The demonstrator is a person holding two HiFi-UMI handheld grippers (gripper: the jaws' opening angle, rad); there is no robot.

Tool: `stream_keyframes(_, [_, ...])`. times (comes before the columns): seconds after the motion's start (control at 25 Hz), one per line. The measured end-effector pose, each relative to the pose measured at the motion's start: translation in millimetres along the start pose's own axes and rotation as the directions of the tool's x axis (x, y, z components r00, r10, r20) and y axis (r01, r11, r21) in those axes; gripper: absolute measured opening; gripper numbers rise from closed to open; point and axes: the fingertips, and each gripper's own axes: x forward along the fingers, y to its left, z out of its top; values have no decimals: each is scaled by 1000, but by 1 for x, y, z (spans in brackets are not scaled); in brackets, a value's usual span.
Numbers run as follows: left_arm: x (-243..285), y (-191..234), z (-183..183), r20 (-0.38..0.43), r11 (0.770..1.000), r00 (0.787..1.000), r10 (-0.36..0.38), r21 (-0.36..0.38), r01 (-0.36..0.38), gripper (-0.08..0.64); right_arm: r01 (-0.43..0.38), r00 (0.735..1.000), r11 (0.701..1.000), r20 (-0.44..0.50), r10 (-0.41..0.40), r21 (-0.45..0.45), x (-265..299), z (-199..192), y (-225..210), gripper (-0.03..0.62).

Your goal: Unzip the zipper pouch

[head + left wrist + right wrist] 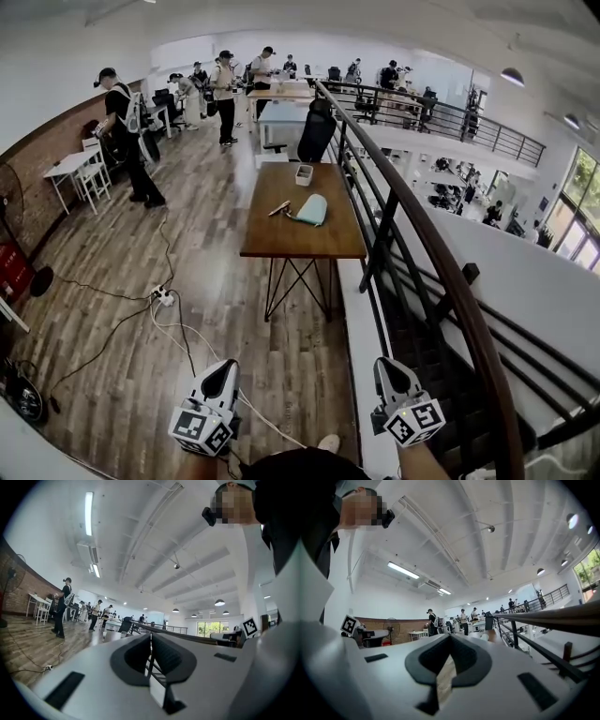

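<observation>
Count: two grippers, one zipper pouch, one wooden table, one white cup, one small slim item.

The left gripper (227, 366) and right gripper (385, 362) are held low at the near edge of the head view, side by side but apart. Both point level toward the table. Each gripper's own view shows its jaws drawn together to a thin slit with nothing between them.

The zipper pouch (311, 209) is pale mint. It lies flat on the wooden table (323, 246), right of centre and well apart from both grippers. Its long axis appears to run roughly along the table's length, away from the viewer and slightly slanted. At this range the zipper and its pull cannot be made out, so the pouch's closed or open state cannot be told.

The small slim item (279, 209) lies just left of the pouch. The white cup (304, 174) stands farther back on the same table.

A dark stair railing (403, 192) runs along the table's right side. A white power strip (164, 297) with cables lies on the plank floor to the left.

Only the head view shows the pouch and tabletop. The gripper views show the ceiling and its strip lights and several people standing at the far end of the room. The pouch cannot be made out in either of them.
</observation>
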Motion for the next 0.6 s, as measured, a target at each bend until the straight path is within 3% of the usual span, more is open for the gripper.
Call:
stream_keyframes(0.08, [-6,2,2,14,1000,1000,7,-14,-6,17,8,1000,1000,23,-7,-7,-4,2,4,14])
stream_keyframes(0.12, [-9,2,2,20,1000,1000,9,-26,-8,25,4,999,1000,35,-4,-3,-5,2,7,73])
stream_keyframes(0.24, [-16,9,0,26,998,999,22,-52,-21,184,-10,998,1000,54,10,16,-3,0,14,246])
stream_keyframes(0.32, [-18,17,-3,24,998,999,41,-56,-40,230,-17,999,1000,46,16,26,5,-3,18,293])
stream_keyframes(0.6, [-14,43,-3,36,992,994,101,-85,-97,278,-57,998,998,14,56,21,35,1,27,307])
